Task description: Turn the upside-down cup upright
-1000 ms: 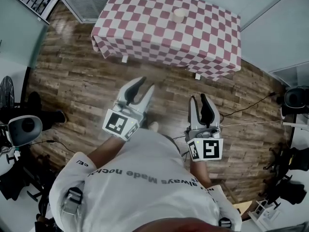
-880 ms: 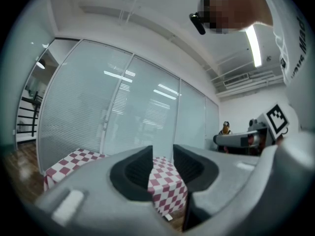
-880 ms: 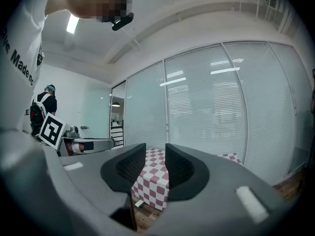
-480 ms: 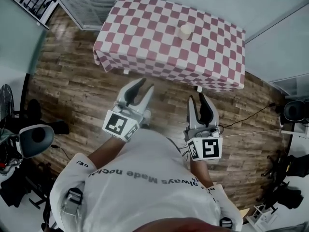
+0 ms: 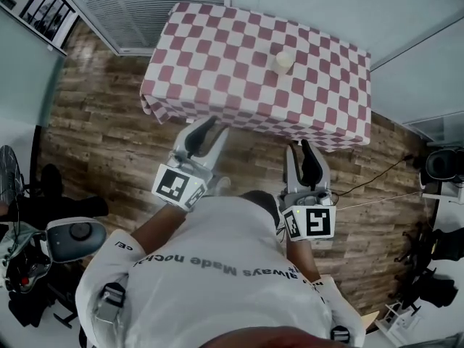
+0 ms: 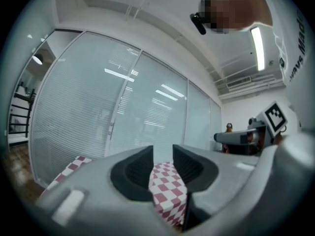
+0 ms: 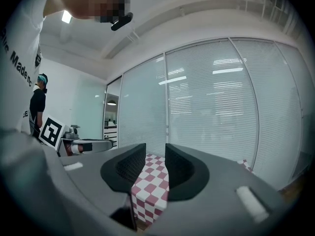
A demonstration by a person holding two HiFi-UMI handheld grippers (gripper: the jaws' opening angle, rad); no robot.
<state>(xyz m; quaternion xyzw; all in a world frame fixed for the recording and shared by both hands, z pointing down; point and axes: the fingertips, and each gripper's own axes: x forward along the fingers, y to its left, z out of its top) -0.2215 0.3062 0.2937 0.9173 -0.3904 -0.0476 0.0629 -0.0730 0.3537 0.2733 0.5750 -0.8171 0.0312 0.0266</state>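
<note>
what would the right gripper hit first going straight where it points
Most likely the near edge of the red-and-white checked tablecloth, seen past the right gripper; height is unclear, so it might skim over toward the blind-covered glass wall.

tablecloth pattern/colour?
Red-and-white checks on the tablecloth; the head view shows it best.

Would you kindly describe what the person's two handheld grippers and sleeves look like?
The left gripper and right gripper are alike: pale grey moulded bodies with two curved jaws lined with black pads. Each carries a white cube bearing black square markers. The person wears a white short-sleeved T-shirt with grey lettering.
</note>
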